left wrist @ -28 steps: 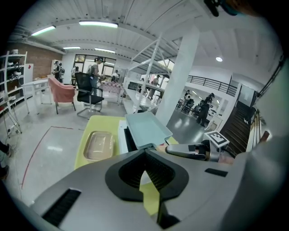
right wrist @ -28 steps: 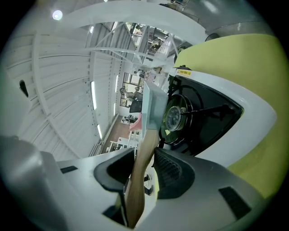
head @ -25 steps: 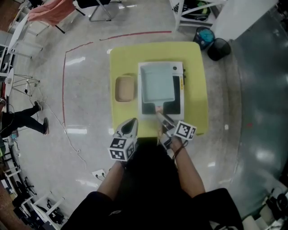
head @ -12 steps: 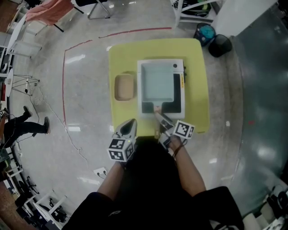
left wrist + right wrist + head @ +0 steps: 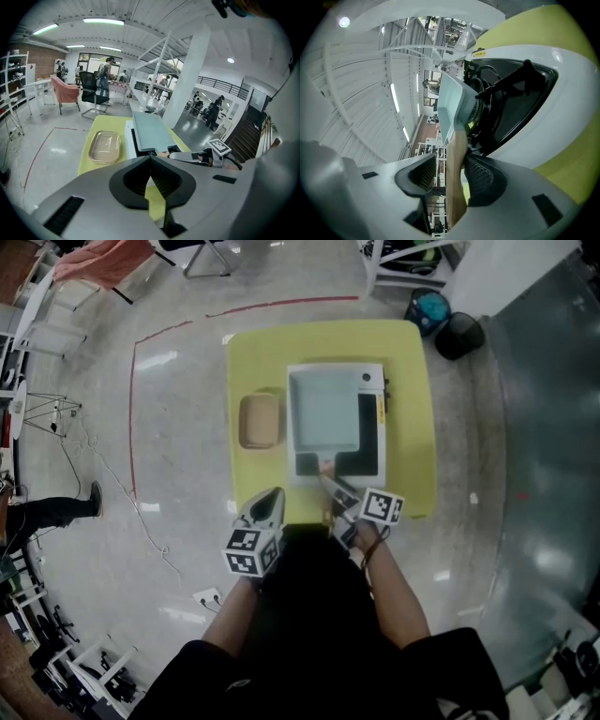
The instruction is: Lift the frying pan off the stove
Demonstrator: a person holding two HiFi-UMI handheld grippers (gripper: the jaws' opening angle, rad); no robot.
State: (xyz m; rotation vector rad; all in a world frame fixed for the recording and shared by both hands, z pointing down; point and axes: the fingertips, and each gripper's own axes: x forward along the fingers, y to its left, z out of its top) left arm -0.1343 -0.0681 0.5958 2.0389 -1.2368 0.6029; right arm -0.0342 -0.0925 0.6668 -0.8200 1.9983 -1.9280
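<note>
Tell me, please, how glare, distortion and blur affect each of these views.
Head view: bright glare patches on the glossy floor, and the fisheye bows the room's edges. Left gripper view: dark vignetted corners, yellow table sharp. Right gripper view: scene rolled sideways, stove bulging, wooden pan handle softly blurred.

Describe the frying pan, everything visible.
The frying pan is square and shallow, pale blue-grey, apparently empty, with a light wooden handle pointing toward the person. It sits on the black top of the stove. The handle runs between the jaws of the right gripper, which have just been opening; a gap shows beside the wood.
</note>
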